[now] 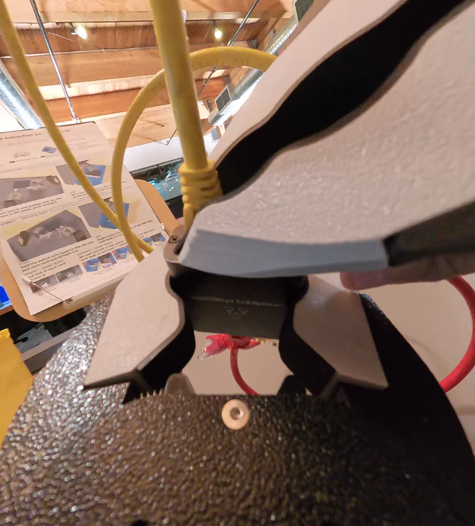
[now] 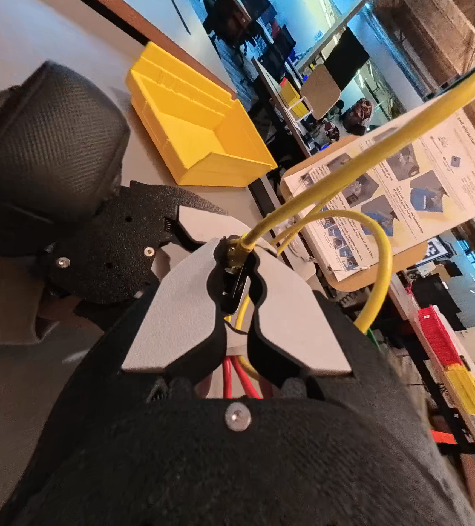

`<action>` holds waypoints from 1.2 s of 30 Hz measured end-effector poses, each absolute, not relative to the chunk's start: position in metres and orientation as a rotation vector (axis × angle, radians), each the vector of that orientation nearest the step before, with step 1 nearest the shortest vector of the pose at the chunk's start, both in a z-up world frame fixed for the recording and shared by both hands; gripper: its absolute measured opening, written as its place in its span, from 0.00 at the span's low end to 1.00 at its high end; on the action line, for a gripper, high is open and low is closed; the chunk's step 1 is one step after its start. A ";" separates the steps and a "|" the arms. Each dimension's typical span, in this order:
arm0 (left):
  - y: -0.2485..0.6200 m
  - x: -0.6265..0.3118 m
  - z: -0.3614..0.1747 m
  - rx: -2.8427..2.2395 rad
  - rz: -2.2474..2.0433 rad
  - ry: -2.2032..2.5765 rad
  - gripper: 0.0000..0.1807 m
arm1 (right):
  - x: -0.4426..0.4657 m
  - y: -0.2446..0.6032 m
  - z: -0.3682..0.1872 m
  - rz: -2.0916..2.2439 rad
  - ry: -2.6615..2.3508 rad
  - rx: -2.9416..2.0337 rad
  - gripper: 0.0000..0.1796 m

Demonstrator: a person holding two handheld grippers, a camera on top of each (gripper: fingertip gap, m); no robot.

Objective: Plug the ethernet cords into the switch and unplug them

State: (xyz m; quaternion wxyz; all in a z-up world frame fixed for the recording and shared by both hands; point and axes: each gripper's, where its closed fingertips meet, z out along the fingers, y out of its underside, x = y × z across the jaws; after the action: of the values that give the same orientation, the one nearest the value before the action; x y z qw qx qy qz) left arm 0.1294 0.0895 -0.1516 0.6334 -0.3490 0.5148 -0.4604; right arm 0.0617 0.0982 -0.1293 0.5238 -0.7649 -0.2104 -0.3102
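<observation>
Switch pinched by left gripper; right gripper clamps yellow cord plug; pale tabletop, wood-beamed ceiling.

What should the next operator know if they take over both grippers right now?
Left gripper: shut on the black switch, held up off the table.
Right gripper: fingers closed around the yellow cord's plug at the switch's port.
Red cord: plug end hangs loose just below the switch, not inserted.
Yellow bin: on the table, empty as far as visible.
Cannot tell whether the yellow plug is fully seated. Left: finish the yellow, then handle the red.
</observation>
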 end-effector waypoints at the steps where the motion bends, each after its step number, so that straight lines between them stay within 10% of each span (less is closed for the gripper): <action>1: 0.088 0.130 -0.153 -0.800 -1.064 1.187 0.42 | 0.062 0.098 -0.131 -0.774 -0.530 -1.842 0.09; 36: 0.083 0.127 -0.131 -0.701 -0.787 1.191 0.43 | 0.054 0.079 -0.110 -0.209 -0.245 -1.601 0.08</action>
State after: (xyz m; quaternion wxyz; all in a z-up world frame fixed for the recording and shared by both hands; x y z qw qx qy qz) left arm 0.1266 0.0827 -0.1306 0.7002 -0.3149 0.5347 -0.3532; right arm 0.0542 0.0788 -0.1095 0.6849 -0.7144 -0.1091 -0.0932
